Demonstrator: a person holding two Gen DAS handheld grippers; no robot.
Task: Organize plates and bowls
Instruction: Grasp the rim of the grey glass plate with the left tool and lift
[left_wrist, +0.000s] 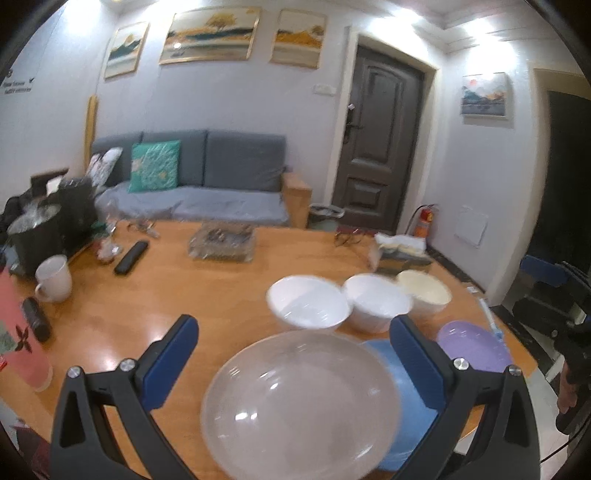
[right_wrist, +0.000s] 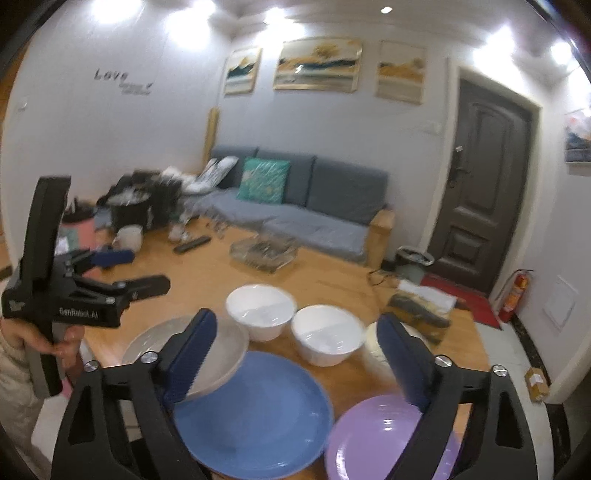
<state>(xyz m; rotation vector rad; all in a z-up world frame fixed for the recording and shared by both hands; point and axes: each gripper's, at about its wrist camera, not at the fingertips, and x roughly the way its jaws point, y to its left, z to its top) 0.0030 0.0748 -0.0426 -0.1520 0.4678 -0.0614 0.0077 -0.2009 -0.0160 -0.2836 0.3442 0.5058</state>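
Note:
A clear glass plate (left_wrist: 301, 402) lies at the table's near edge, overlapping a blue plate (left_wrist: 406, 413). A purple plate (left_wrist: 474, 347) lies to the right. Behind them stand two white bowls (left_wrist: 308, 302) (left_wrist: 376, 301) and a cream bowl (left_wrist: 424, 290). My left gripper (left_wrist: 293, 325) is open and empty above the glass plate. My right gripper (right_wrist: 295, 332) is open and empty above the blue plate (right_wrist: 255, 410), with the purple plate (right_wrist: 380, 443) at lower right and the glass plate (right_wrist: 221, 350) at left. The left gripper also shows in the right wrist view (right_wrist: 142, 271), open.
On the wooden table (left_wrist: 184, 288) are a white mug (left_wrist: 55, 278), a remote (left_wrist: 131, 256), a clear tray (left_wrist: 221, 243), a tissue box (left_wrist: 400, 251), a black case (left_wrist: 35, 319) and a pot (left_wrist: 33, 229). A grey sofa (left_wrist: 207, 177) stands behind.

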